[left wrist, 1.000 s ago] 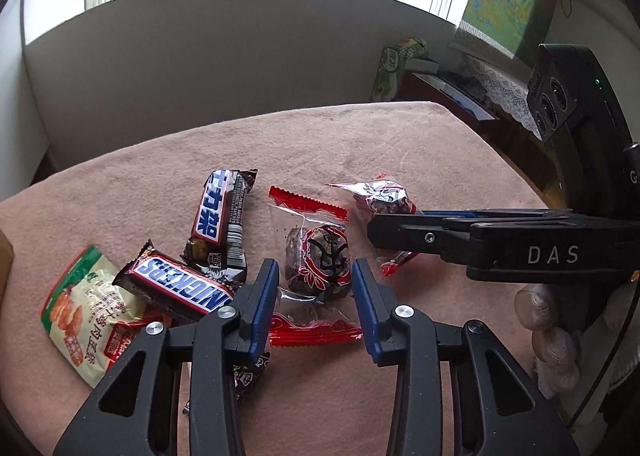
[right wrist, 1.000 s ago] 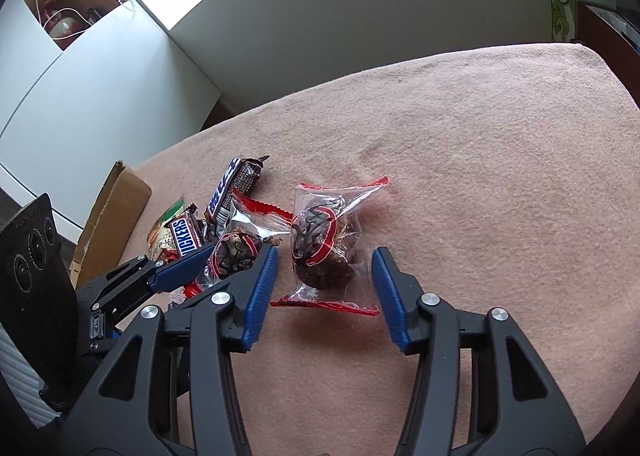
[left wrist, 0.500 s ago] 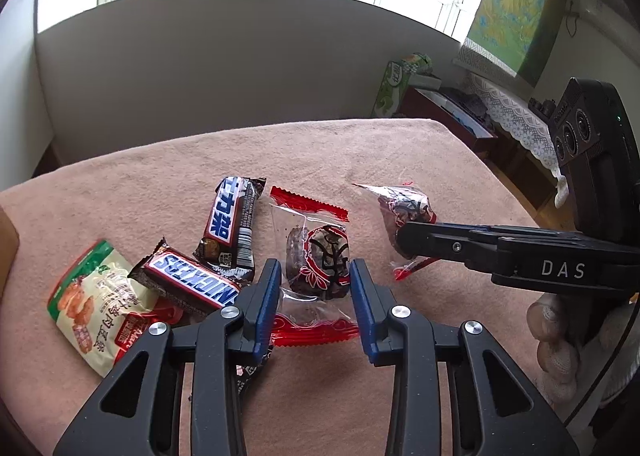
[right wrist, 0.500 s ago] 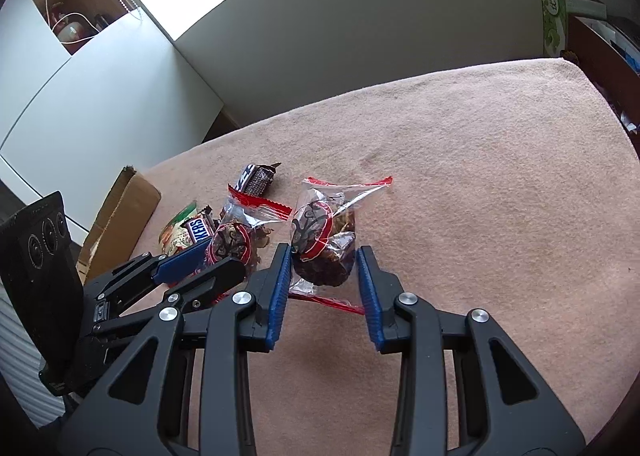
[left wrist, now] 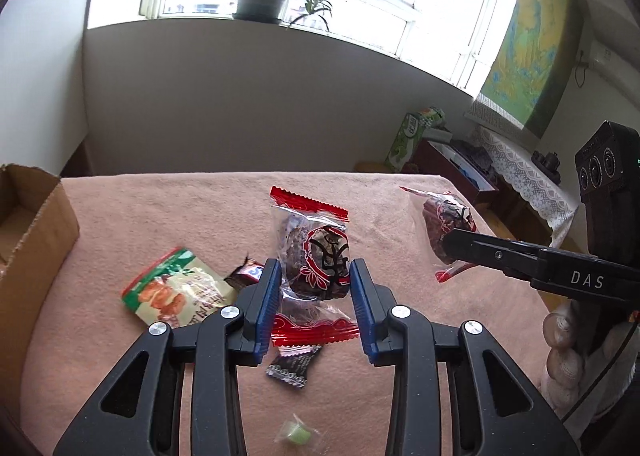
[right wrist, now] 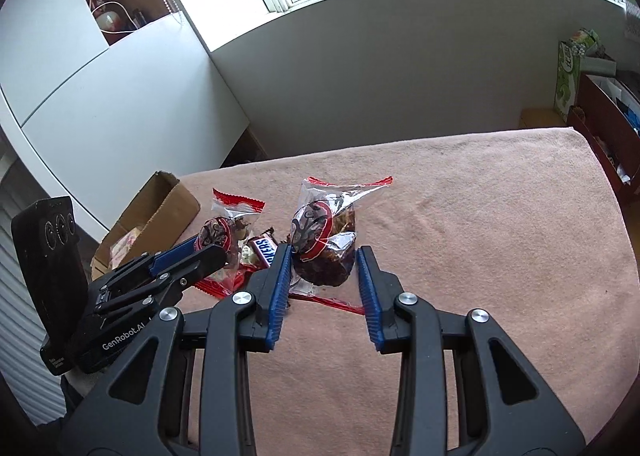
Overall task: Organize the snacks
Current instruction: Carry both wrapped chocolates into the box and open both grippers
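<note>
My left gripper (left wrist: pixel 314 278) is shut on a clear red-edged packet with a dark cake (left wrist: pixel 318 256) and holds it above the pink tablecloth (left wrist: pixel 160 212). My right gripper (right wrist: pixel 323 262) is shut on a second packet of the same kind (right wrist: pixel 324 242), also lifted. Each gripper shows in the other's view: the right one (left wrist: pixel 460 244) with its packet (left wrist: pixel 448 222), the left one (right wrist: pixel 208 252) with its packet (right wrist: pixel 224 230). Below lie a green-and-red snack bag (left wrist: pixel 176 292), a Snickers bar (right wrist: pixel 264 250) and a dark wrapper end (left wrist: pixel 294 366).
An open cardboard box (left wrist: pixel 32 216) stands at the table's left edge, also seen in the right wrist view (right wrist: pixel 156 208). A small green candy (left wrist: pixel 298 436) lies near the front. A hand (left wrist: pixel 564 352) grips the right tool. Shelves and a green carton (left wrist: pixel 412 136) stand beyond the table.
Both grippers closed on their cake packets and lifted them off the cloth. The Snickers bars and snack bag stayed on the table and now lie lower in view.
</note>
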### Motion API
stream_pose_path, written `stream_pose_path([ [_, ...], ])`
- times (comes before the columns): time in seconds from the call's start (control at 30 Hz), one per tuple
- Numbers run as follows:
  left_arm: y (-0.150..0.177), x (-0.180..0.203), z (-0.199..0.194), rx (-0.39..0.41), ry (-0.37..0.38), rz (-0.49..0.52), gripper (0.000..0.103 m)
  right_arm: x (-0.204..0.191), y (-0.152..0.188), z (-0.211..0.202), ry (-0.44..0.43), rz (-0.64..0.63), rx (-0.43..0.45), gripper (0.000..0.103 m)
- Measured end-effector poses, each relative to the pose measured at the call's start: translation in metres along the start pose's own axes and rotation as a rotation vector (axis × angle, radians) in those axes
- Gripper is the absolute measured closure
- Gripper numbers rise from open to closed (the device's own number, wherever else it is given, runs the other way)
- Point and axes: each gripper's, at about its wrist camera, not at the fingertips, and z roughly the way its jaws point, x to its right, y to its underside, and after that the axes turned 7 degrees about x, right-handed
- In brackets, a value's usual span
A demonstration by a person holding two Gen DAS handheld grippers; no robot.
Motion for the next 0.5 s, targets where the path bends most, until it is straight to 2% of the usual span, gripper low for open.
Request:
stream_pose_path([
  [0.17, -0.007, -0.026, -0.028, 0.063, -0.024, -0.051, 0.07, -0.038, -0.006, 0.009, -0.039, -0.049, 0.003, 0.069],
  [0.5, -0.014, -0.081, -0.078, 0.191, -0.138, -0.133, 0.07, -0.116, -0.018, 0.044, -0.122, -0.135, -0.017, 0.069],
])
